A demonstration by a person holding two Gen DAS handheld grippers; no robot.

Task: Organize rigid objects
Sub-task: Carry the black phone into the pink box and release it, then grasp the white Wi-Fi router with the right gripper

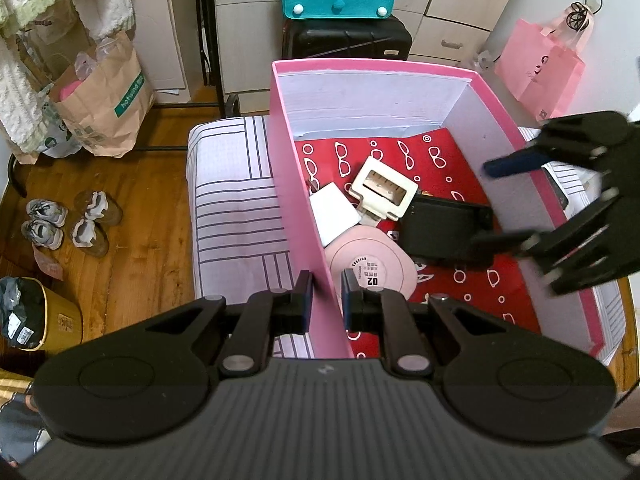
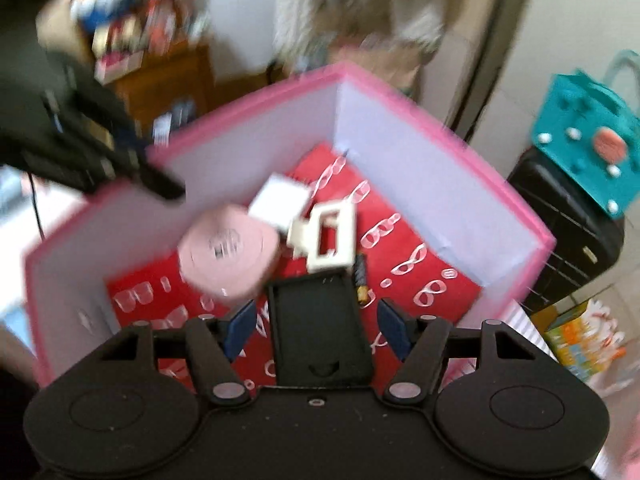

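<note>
Two sets of fingers: my left gripper [image 1: 325, 300] clamps the pink box [image 1: 304, 216] wall; my right gripper [image 2: 316, 328], blurred, stands apart above the black case [image 2: 316, 340]

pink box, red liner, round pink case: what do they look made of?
Pink box: looks like matte cardboard, thin flat walls, pale inner face, creased seams. Red liner: probably printed paper or thin fabric, lying flat; cannot tell which. Round pink case: likely smooth moulded plastic with a stuck-on label.
</note>
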